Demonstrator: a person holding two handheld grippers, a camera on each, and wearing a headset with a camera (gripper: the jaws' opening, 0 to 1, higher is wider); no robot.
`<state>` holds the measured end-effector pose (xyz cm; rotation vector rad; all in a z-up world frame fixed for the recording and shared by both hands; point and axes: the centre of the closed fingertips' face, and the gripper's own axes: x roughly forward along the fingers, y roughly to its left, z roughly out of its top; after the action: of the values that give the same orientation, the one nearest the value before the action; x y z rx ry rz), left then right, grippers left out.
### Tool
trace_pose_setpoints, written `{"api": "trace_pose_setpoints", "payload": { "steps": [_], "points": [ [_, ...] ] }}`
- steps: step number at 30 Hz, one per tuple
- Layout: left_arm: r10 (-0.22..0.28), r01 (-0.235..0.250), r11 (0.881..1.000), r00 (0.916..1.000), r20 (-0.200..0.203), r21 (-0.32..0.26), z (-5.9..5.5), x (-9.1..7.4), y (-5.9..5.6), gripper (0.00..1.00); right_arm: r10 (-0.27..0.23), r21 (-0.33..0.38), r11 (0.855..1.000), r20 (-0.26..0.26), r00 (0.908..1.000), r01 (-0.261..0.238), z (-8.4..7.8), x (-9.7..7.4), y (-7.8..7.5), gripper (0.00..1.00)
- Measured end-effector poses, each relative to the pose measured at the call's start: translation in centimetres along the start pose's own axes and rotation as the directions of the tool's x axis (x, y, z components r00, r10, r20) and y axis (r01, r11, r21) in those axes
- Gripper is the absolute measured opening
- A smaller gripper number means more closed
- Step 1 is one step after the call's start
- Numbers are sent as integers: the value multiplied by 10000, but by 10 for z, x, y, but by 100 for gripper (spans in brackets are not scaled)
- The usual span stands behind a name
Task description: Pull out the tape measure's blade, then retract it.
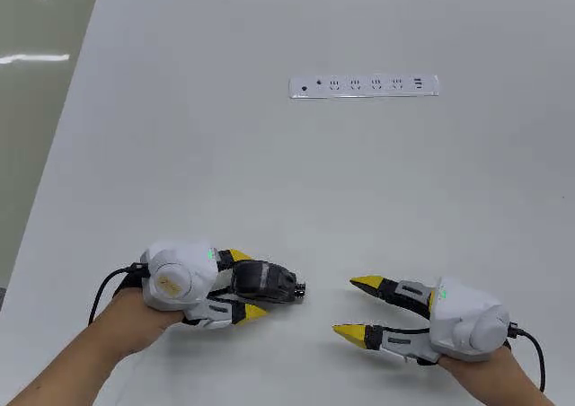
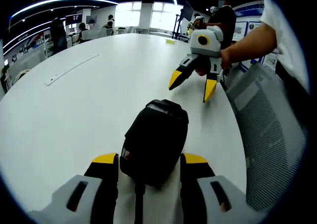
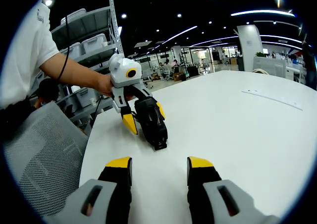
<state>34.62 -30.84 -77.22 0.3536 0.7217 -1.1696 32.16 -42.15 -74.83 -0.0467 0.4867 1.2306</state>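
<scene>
Head view | left gripper [image 1: 251,285] clamps tape measure [image 1: 268,280] | right gripper [image 1: 349,306] wide, empty

- a white table [image 1: 269,172] with a matte top spreads across the head view.
- a white power strip [image 1: 364,85] lies flat on it toward the far side, its sockets in one row.
- a glossy grey-green floor [image 1: 36,110] shows past the table's left edge, with light reflected in it.
- a grey mesh chair [image 3: 39,149] stands just beside the table's edge.
- a metal shelf rack [image 3: 89,35] holding pale bins rises behind the chair.
- long ceiling light strips [image 3: 257,12] run over an open office.
</scene>
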Motion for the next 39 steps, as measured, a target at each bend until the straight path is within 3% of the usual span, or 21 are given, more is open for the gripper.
{"api": "trace_pose_setpoints", "payload": {
  "steps": [13,24,39],
  "points": [
    [59,-59,10000,10000,-15,9,1,1,2,36,16,0,10000,-23,10000,-16,-1,0,1,44],
    [60,-60,10000,10000,-57,38,0,1,2,35,48,-48,10000,-5,10000,-48,0,2,2,43],
    [186,-187,9998,9997,-165,-30,-1,1,3,35,452,-511,9977,21,9990,-451,4,24,-1,41]
  ]
}}
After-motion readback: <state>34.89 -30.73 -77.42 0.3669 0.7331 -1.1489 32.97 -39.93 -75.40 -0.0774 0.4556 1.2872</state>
